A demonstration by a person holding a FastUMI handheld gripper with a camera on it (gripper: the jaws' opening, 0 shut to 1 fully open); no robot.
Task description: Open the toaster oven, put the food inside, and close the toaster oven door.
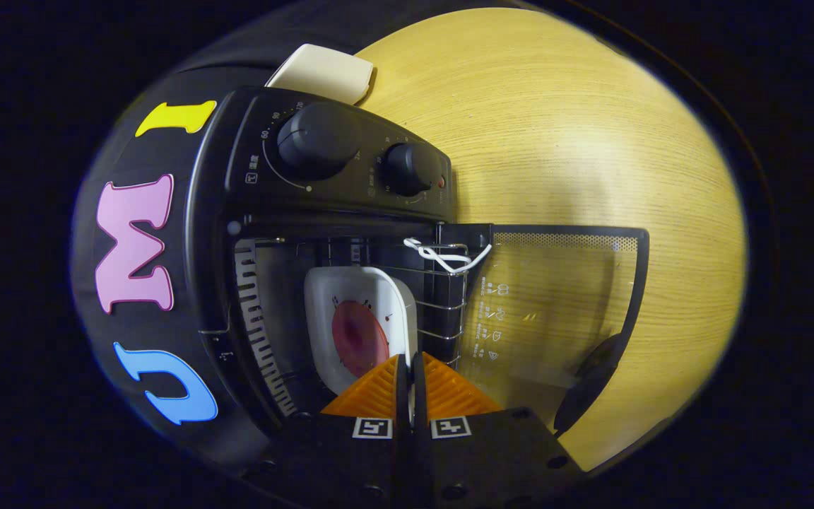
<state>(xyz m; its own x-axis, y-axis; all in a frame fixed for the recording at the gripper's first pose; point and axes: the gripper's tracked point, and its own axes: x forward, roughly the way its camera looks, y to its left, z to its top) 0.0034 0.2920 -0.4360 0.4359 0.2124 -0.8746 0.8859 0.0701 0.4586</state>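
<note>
Low centre of frame: gripper (410,378), orange fingers (372,392) pressed together on the rim of the white plate (350,297). Plate carries reddish food (359,338) and sits inside the open toaster oven (237,212), on its wire rack (442,311). Glass door (555,297) folded out to the right over the wooden table (576,141). Knobs (319,140) above.

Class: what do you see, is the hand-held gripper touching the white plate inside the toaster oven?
Touching. In the gripper view, the hand-held gripper has both orange fingers closed tight on the rim of the white plate, with no gap showing.
</note>
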